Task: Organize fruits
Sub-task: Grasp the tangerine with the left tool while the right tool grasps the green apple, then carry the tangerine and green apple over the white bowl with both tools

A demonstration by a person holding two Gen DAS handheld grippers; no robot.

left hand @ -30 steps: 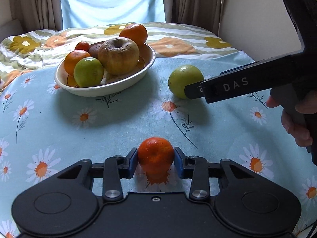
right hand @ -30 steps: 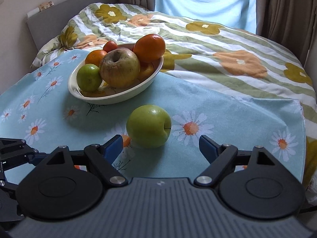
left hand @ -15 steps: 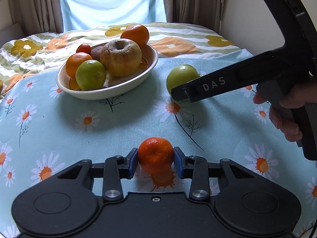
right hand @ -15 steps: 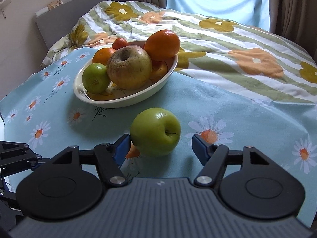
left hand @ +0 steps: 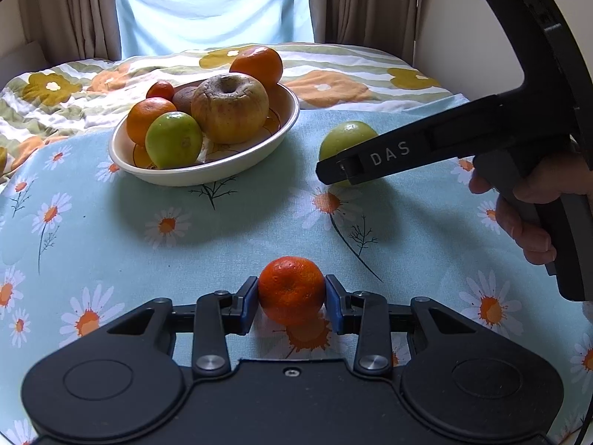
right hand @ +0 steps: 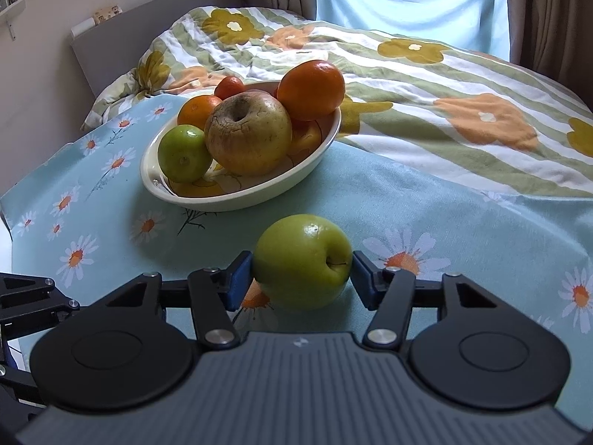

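My left gripper (left hand: pixel 291 302) is shut on a small orange mandarin (left hand: pixel 291 289), held just above the daisy-print cloth. My right gripper (right hand: pixel 302 272) is shut on a green apple (right hand: pixel 302 261) that rests on the cloth, both blue pads touching its sides. The apple (left hand: pixel 346 139) shows in the left wrist view, partly behind the right gripper's finger. A cream oval bowl (left hand: pixel 237 159), also in the right wrist view (right hand: pixel 259 196), holds several fruits: a wrinkled yellow apple (right hand: pixel 248 133), a green fruit (right hand: pixel 183 154), oranges and a small red fruit.
The pale blue daisy cloth (left hand: pixel 111 244) covers the surface. Behind it lies a striped flowered bedspread (right hand: pixel 444 85), with curtains and a window beyond. A grey headboard (right hand: pixel 111 52) and wall stand at the left. The hand holding the right gripper (left hand: pixel 533 204) is at the right.
My right gripper has moved forward and closed its jaws from wide open onto the green apple. My left gripper has kept its grip on the mandarin and edged a little closer to the bowl.
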